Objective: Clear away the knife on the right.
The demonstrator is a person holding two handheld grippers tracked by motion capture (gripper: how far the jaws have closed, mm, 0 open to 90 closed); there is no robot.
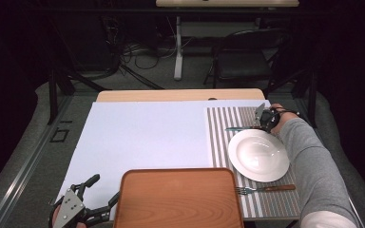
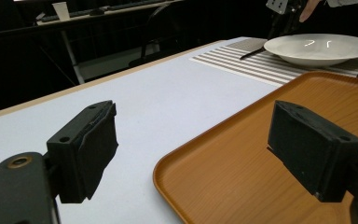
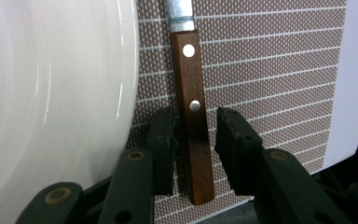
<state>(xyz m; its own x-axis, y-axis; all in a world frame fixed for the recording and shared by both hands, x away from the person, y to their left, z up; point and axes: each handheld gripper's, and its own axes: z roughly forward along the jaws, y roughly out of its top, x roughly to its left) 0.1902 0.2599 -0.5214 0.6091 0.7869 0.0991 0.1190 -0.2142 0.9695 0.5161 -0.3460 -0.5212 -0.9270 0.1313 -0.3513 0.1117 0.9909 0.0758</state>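
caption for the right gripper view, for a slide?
Right gripper straddling a wooden knife handle on the striped placemat, beside the white plate.

Knife blade beyond top edge

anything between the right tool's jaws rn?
Yes. In the right gripper view the knife's wooden handle lies on the striped placemat between the right tool's jaws, a gap showing on the right side. The white plate sits just left.

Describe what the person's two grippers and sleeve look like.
Both grippers are black. The left gripper has linked arms with brass-coloured pivots, blocky jaw pads and a grey three-cornered plate on top. The right gripper has matching black pads. The sleeve is grey.
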